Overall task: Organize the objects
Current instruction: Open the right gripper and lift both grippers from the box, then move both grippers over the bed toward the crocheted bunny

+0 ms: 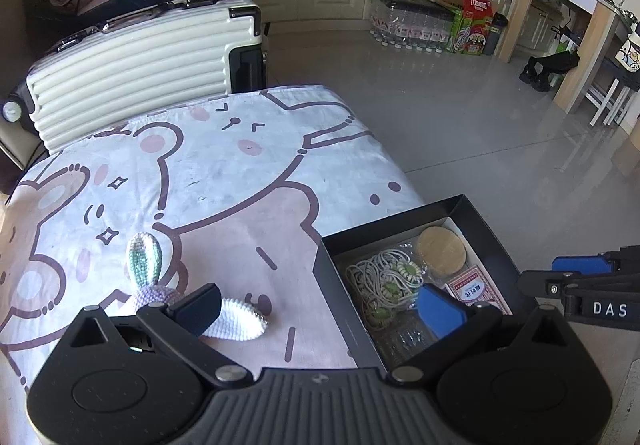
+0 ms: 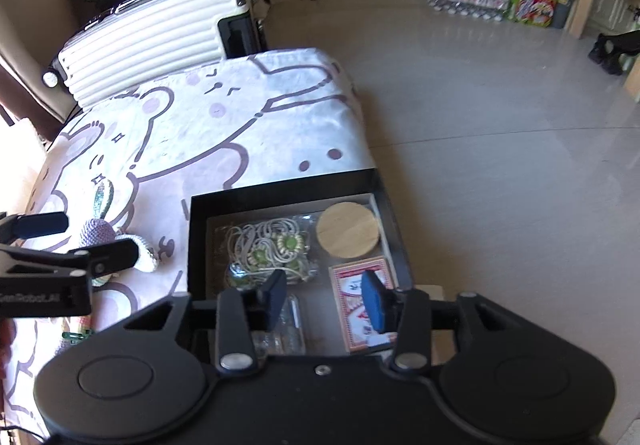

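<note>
A black box (image 2: 280, 192) sits at the right edge of the table. It holds a round wooden coaster (image 2: 347, 231), a coiled cord with green beads (image 2: 272, 245) and a red card deck (image 2: 347, 287). My right gripper (image 2: 326, 299) hovers over the box's near part, open, with nothing between its pads. A crocheted toy (image 1: 146, 257) in white, lilac and green lies on the cloth to the left of the box. My left gripper (image 1: 320, 309) is wide open above the cloth, its black finger over the toy and its blue pad over the box (image 1: 400, 217).
The table wears a bear-print cloth (image 1: 240, 173). A white ribbed suitcase (image 1: 132, 73) stands behind it. The grey tiled floor (image 1: 460, 117) drops off to the right of the box. Packs of bottles (image 1: 412, 25) stand by the far cabinets.
</note>
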Tool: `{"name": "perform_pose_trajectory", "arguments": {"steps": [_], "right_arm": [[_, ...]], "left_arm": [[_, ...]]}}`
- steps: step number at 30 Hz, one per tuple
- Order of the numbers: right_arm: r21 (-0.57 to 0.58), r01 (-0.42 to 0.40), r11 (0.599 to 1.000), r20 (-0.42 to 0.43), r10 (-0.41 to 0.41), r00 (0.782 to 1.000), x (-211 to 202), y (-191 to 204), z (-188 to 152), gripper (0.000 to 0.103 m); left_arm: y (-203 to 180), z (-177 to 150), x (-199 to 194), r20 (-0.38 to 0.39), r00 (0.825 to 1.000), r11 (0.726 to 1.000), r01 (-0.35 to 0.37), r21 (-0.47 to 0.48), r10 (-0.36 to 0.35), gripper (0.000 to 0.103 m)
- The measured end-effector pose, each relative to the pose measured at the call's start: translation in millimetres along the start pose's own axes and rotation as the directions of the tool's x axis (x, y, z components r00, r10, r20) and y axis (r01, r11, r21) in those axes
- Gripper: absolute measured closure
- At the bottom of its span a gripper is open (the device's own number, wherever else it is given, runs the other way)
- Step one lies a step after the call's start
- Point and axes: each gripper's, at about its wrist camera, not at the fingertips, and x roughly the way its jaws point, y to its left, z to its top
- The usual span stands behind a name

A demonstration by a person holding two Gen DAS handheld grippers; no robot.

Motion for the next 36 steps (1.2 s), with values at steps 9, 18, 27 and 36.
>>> {"name": "perform_pose_trajectory", "arguments": {"steps": [9, 18, 27, 36], "right_arm": [[0.015, 0.045, 0.999, 0.062, -0.046, 0.997, -31.8, -3.9, -15.1, 0.033], [0.029, 0.11, 0.994, 0.125, -0.112, 0.986, -53.6, -6.2, -26.3, 0.002], [0.035, 0.146, 0.989, 0.164, -0.15, 0.975, -63.0, -7.3, -26.7, 0.0], [0.0, 0.162, 0.987, 0.168, -0.16, 0.973, -65.9, -5.6, -30.5, 0.0]], "left_arm": [[-6.9, -13.4, -28.8, 0.012, 1.0, 1.0, -0.002, -0.004, 0.002, 0.0], [-9.7, -26.6, -44.8, 0.028, 0.998, 0.998, -0.054, 0.022, 0.054, 0.0], [-8.8, -29.5, -51.5, 0.063, 0.995, 0.996, -0.082, 0.046, 0.079, 0.0], [-7.7, -25.1, -51.3, 0.068, 0.996, 0.998, -0.065, 0.011, 0.064, 0.0]]}}
